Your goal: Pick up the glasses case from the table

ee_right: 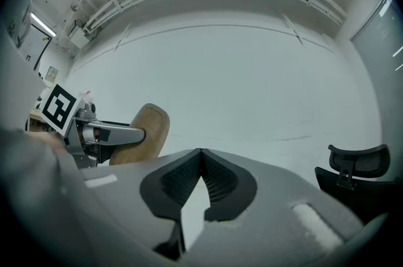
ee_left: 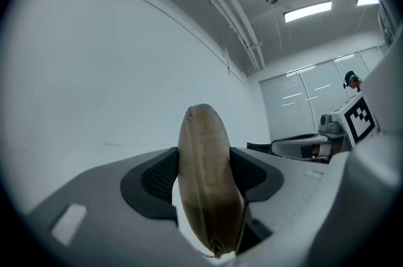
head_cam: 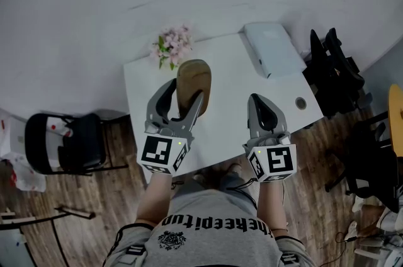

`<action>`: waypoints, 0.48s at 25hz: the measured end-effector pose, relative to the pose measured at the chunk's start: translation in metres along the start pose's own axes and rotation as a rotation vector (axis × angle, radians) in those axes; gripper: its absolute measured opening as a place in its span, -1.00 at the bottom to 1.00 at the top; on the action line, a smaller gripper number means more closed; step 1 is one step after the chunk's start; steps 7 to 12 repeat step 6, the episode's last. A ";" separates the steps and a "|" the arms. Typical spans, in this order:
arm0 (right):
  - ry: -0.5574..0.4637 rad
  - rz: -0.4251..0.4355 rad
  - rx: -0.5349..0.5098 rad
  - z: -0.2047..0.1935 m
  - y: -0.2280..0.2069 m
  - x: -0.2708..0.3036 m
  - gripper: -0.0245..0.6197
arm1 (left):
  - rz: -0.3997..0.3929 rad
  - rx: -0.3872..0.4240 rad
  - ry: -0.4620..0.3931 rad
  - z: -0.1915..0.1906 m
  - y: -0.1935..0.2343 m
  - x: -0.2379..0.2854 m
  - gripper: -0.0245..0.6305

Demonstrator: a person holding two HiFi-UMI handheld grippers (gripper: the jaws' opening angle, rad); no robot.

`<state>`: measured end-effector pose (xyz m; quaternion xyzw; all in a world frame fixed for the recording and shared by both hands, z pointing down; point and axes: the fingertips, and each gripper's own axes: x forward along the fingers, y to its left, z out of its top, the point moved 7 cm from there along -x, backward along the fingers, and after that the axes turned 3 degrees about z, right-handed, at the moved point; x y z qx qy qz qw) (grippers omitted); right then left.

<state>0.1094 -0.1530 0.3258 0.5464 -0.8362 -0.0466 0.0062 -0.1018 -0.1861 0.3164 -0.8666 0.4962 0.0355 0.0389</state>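
A brown oval glasses case (head_cam: 193,83) is held up above the white table (head_cam: 230,108), clamped edge-on between the jaws of my left gripper (head_cam: 187,96). In the left gripper view the case (ee_left: 208,177) stands upright between both dark pads and reaches past their tips. My right gripper (head_cam: 259,109) hovers to the right of it, over the table, shut with nothing in it. The right gripper view shows its jaws (ee_right: 200,155) meeting at the tips, and the case (ee_right: 143,133) in the left gripper off to the left.
A small bunch of pink flowers (head_cam: 173,45) stands at the table's far left corner and a white box (head_cam: 272,48) at its far right. Black office chairs (head_cam: 66,143) (head_cam: 334,73) flank the table. A grommet hole (head_cam: 301,103) sits near the right edge.
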 end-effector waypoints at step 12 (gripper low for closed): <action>-0.001 -0.004 -0.004 0.001 0.006 0.003 -0.91 | -0.008 0.003 -0.003 0.001 0.005 -0.002 -0.09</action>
